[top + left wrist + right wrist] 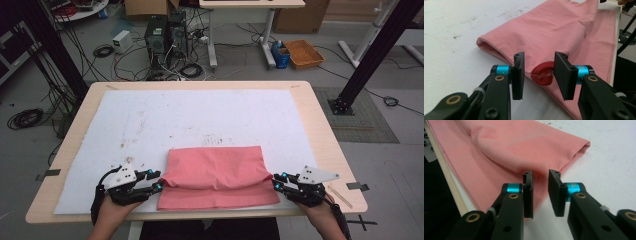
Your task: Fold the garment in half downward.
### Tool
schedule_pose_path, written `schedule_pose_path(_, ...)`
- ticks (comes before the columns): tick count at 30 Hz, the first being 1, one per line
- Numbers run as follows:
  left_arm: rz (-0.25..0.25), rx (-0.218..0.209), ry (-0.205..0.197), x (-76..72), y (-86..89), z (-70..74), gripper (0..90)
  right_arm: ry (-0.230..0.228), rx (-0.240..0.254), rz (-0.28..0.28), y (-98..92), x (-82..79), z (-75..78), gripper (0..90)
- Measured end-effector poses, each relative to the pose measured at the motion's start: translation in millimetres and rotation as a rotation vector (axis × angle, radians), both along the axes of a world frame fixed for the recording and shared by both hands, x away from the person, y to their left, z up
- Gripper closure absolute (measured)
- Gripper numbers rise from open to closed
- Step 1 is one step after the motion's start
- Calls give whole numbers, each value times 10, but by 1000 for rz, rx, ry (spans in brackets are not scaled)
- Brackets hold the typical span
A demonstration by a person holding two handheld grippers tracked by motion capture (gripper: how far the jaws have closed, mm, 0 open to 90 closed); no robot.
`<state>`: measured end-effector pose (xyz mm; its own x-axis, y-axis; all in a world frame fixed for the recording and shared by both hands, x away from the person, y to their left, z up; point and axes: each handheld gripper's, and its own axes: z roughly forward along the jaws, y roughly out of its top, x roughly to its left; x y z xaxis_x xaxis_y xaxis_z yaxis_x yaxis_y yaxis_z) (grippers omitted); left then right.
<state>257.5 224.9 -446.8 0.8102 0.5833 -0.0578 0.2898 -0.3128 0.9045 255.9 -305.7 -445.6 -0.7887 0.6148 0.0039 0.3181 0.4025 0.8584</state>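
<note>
At 6 o'clock on the bench (320,115), the folded pink cloth (215,175) lies flat on the white sheet (150,125). Your left gripper (159,181) sits at the cloth's 9 o'clock edge, fingers apart beside a small red loop (543,73). Your right gripper (275,181) sits at its 3 o'clock edge, fingers apart, gripping nothing.

A light wooden table (320,120) with rounded corners carried a large white, stained sheet (200,115) that covered most of its top. On that sheet, near the front edge, lay a folded pink cloth (215,167), its upper layer doubled back over the lower one.
</note>
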Motion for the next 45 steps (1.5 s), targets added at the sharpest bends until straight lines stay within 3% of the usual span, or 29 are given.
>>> schedule_pose_path(3, 21, -21, 31, 0, -1, -3, 546, 18, 26, -1, -43, -27, 14, 639)
schedule_pose_path(6, 23, -22, 20, -24, -28, 40, 477, 30, 54, -14, -64, -54, 36, 560)
schedule_pose_path(11, 8, -51, 18, -52, -93, 86, 413, 46, 56, -17, 3, 1, 36, 523)
schedule_pose_path(16, 10, 12, 39, -3, -189, 31, 418, 86, 19, 17, 100, 101, -17, 541)
schedule_pose_path(19, 26, 53, 58, 26, -227, -9, 465, 106, 1, 21, 121, 140, -40, 550)
schedule_pose_path(21, 29, 71, 66, 36, -242, -26, 546, 122, -10, 20, 125, 157, -57, 572)
schedule_pose_path(25, 12, 100, 61, 30, -275, -27, 680, 141, -20, 29, 140, 172, -72, 673)
schedule_pose_path(28, -1, 115, 48, 21, -286, -25, 748, 114, -32, 48, 167, 162, -58, 772)
schedule_pose_path(31, -12, 126, 39, 8, -289, -21, 789, 84, -33, 52, 176, 146, -29, 815)
schedule_pose_path(35, -26, 100, 36, -6, -262, -8, 807, 66, -19, 50, 152, 118, 10, 832)
schedule_pose_path(45, -85, 45, 32, -164, -151, 1, 816, 74, 43, 50, 59, -61, 47, 844)
